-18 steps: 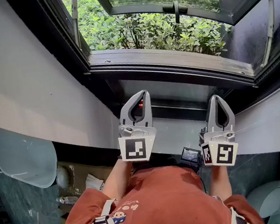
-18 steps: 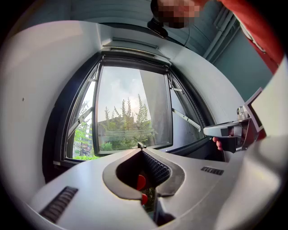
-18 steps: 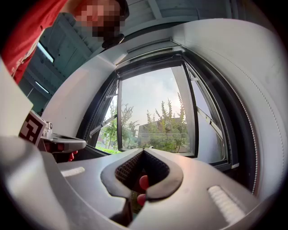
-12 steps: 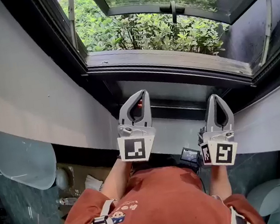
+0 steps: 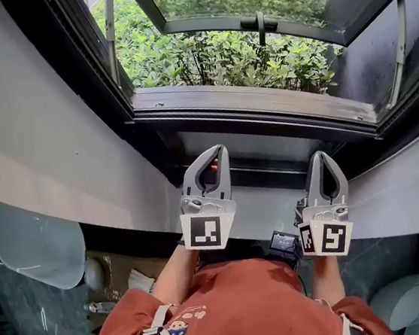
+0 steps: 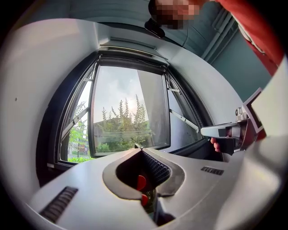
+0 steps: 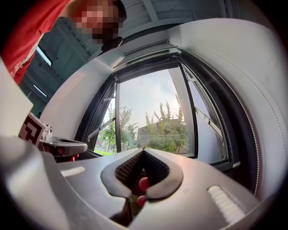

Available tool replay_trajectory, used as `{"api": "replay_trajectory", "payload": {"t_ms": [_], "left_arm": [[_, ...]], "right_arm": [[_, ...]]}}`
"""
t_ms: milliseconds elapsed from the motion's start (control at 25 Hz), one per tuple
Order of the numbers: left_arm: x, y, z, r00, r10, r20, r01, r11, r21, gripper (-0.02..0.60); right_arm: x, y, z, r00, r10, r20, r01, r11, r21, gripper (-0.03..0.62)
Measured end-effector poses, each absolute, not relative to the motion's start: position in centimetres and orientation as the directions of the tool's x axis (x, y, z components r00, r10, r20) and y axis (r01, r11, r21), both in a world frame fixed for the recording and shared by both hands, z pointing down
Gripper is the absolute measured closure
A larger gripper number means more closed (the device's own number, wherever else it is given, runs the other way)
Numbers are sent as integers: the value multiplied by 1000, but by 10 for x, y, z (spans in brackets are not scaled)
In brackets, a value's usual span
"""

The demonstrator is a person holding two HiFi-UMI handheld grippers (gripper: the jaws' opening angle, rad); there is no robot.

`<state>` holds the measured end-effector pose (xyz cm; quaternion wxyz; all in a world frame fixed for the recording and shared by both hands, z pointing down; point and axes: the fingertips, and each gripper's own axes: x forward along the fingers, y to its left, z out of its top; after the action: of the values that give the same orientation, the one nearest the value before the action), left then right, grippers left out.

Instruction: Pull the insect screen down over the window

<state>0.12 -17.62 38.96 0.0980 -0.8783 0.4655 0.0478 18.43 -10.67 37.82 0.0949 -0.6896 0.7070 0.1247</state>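
Observation:
The dark-framed window stands with its glass sash swung outward over green shrubs. In the gripper views a pale bar runs along the top of the opening, and no screen covers the opening. My left gripper points at the wall below the sill, shut with nothing between its jaws. My right gripper is beside it to the right, also shut and holding nothing. The left gripper view shows its own closed tips in front of the window and the right gripper off to the side. The right gripper view mirrors this.
White curved wall flanks the window on both sides. A pale basin lies low at the left and another pale fixture at the lower right. Metal stays hold the sash. The person's red shirt fills the bottom.
The head view has shifted slightly. Both grippers stay shut and side by side below the sill, hardly moved.

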Motion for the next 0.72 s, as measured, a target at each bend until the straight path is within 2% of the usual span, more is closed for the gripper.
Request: {"api": "replay_trajectory", "payload": {"t_ms": [720], "left_arm": [[9, -189, 360, 544, -809, -222, -839, -531, -118, 576]], "right_arm": [[193, -116, 337, -39, -912, -407, -999, 22, 46, 585]]}}
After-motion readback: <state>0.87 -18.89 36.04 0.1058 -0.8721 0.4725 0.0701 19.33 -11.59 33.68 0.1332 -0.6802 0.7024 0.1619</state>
